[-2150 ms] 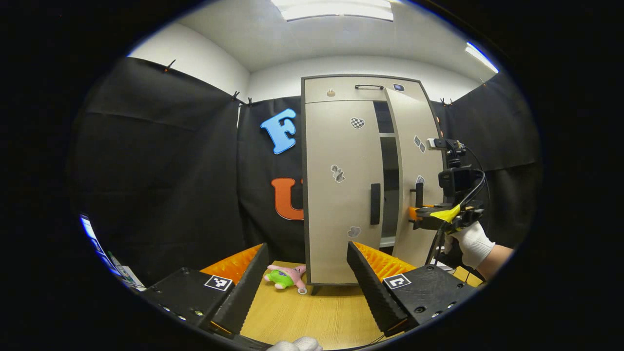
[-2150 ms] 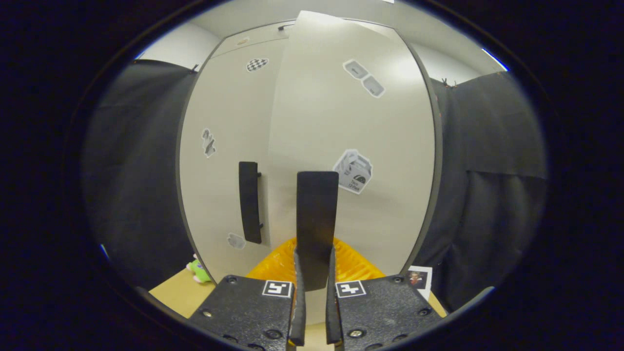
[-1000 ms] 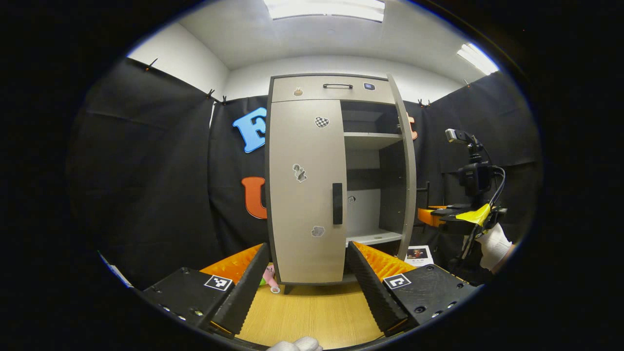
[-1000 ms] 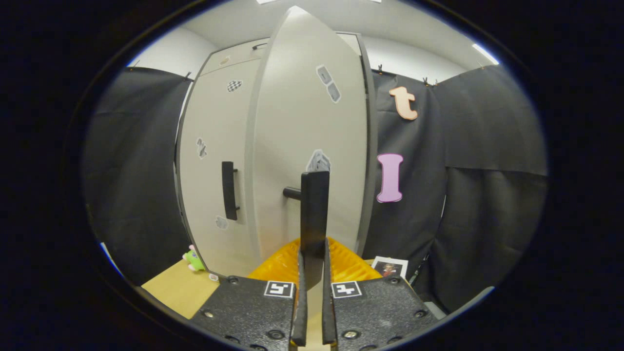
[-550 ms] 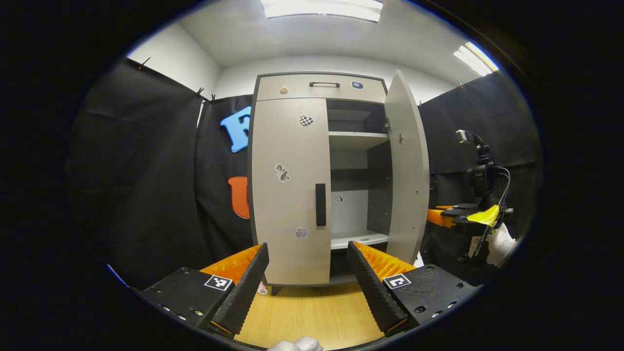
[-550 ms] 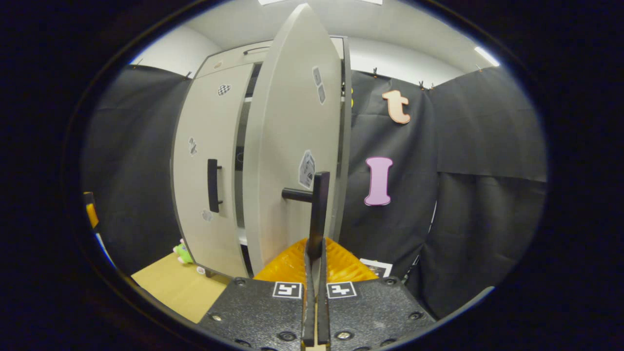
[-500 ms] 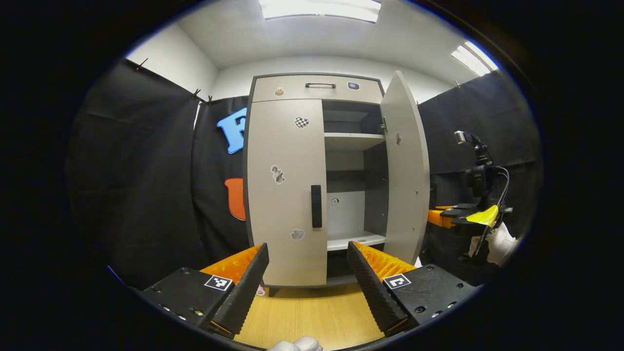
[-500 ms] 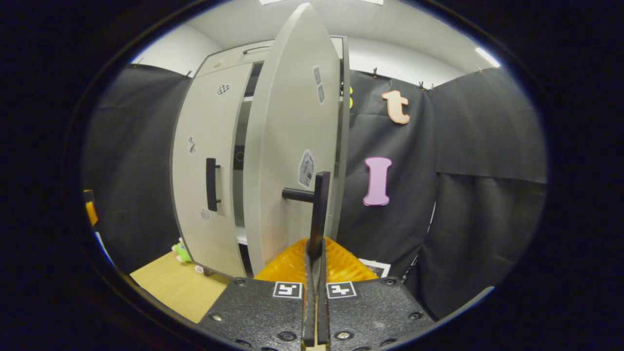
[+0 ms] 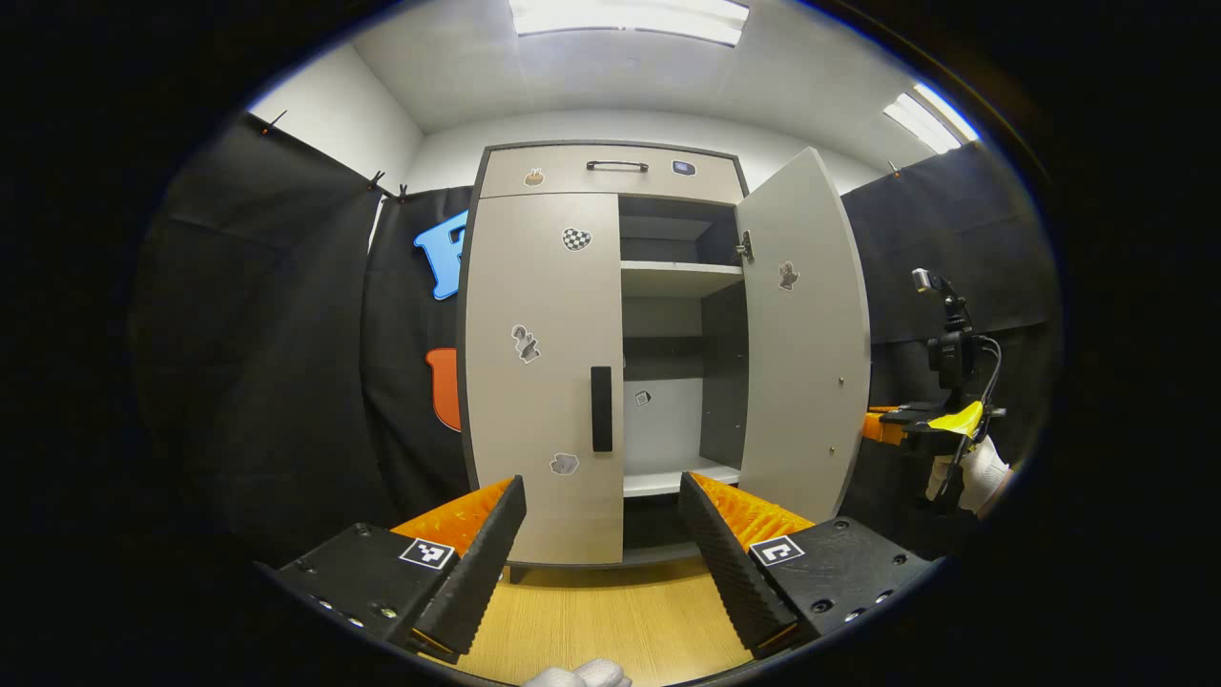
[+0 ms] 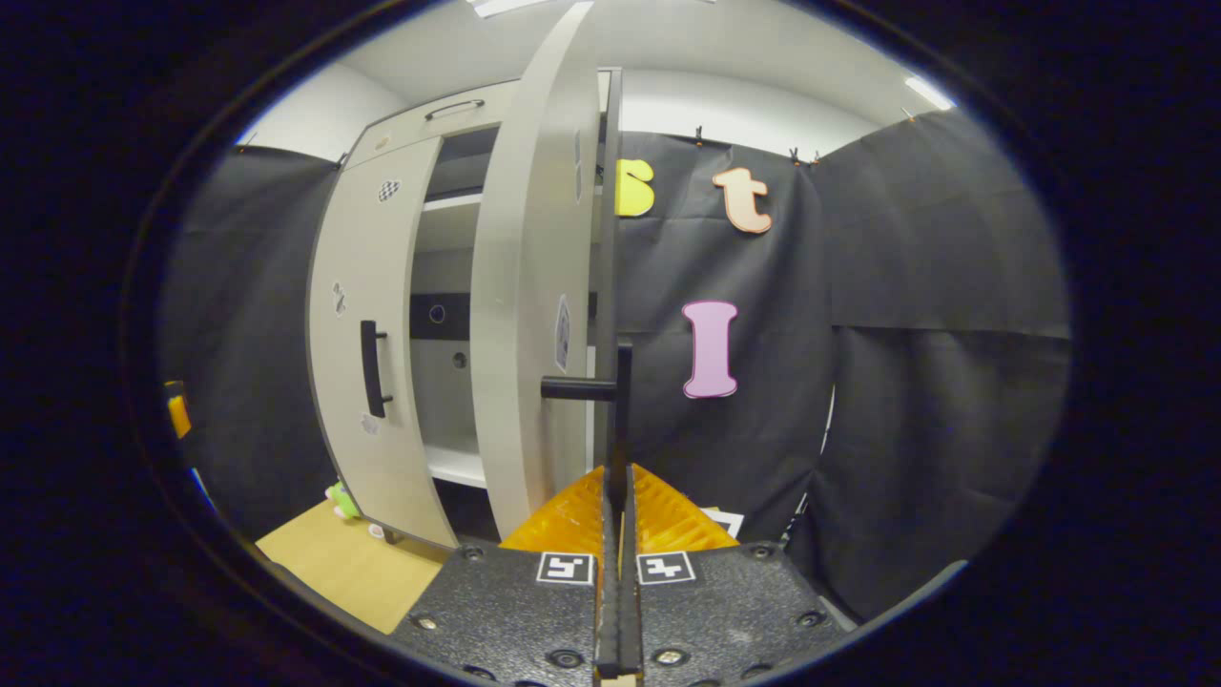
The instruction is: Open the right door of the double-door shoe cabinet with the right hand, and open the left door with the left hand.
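right door point(image 9: 803, 334) is swung wide ahead-right of the left gripper point(image 9: 601, 534); the first half is judged done. its slim dark bar handle point(image 10: 622, 420) is clamped edge-on in the right gripper point(image 10: 617, 496). left door point(image 9: 539, 372), flat matte grey with stickers, is seen closed dead ahead, handle point(image 9: 601, 408) untouched; left gripper is held wide apart over the wood-grain tabletop point(image 9: 591, 620). pale shelves point(image 9: 679, 277) are exposed inside.

Shoe cabinet point(image 9: 534, 286), right door point(image 9: 801, 334) swung open, left door point(image 9: 539, 372) closed, left tongs point(image 9: 601, 553) spread wide
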`<state>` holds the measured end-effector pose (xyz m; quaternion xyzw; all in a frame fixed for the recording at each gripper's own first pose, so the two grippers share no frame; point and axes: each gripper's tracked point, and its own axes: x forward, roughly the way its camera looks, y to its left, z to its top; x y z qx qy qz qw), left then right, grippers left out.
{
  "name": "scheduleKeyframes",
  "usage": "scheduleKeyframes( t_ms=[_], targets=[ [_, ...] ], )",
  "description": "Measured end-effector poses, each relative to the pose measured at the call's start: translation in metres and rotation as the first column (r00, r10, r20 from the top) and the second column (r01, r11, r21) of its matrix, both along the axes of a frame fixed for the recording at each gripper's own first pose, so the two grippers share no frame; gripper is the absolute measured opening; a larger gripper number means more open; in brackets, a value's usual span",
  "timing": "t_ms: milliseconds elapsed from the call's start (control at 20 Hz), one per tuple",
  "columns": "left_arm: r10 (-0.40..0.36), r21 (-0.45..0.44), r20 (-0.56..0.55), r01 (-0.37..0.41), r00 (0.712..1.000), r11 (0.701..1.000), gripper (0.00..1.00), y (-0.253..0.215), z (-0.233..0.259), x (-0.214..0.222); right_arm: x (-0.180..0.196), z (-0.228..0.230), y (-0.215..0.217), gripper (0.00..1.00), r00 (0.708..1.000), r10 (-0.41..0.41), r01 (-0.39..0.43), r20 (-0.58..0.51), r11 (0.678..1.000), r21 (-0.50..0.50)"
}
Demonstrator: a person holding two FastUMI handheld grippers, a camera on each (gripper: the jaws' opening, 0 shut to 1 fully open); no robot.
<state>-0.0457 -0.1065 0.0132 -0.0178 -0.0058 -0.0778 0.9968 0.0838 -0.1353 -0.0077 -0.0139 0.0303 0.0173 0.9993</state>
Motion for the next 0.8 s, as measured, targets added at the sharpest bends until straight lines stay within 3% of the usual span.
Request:
scheduleKeyframes(
  t_ms=[400,600,800],
  targets=[
    [0.016,-0.005,0.004,-0.016,1.0,1.0,0.96,0.012,0.003,0.003,-0.01,0.001,-0.002,0.04,1.0,-0.014,0.014,-0.024,0.999,0.031],
    [0.022,-0.009,-0.003,-0.022,1.0,1.0,0.96,0.02,0.0,0.004,-0.033,0.02,-0.01,0.11,0.998,-0.062,0.062,-0.003,0.998,0.02],
    [0.039,-0.004,0.006,-0.039,0.999,0.999,0.96,0.036,0.0,0.007,-0.07,0.024,-0.001,0.56,0.994,-0.109,0.109,0.004,0.994,0.025]
  ],
)
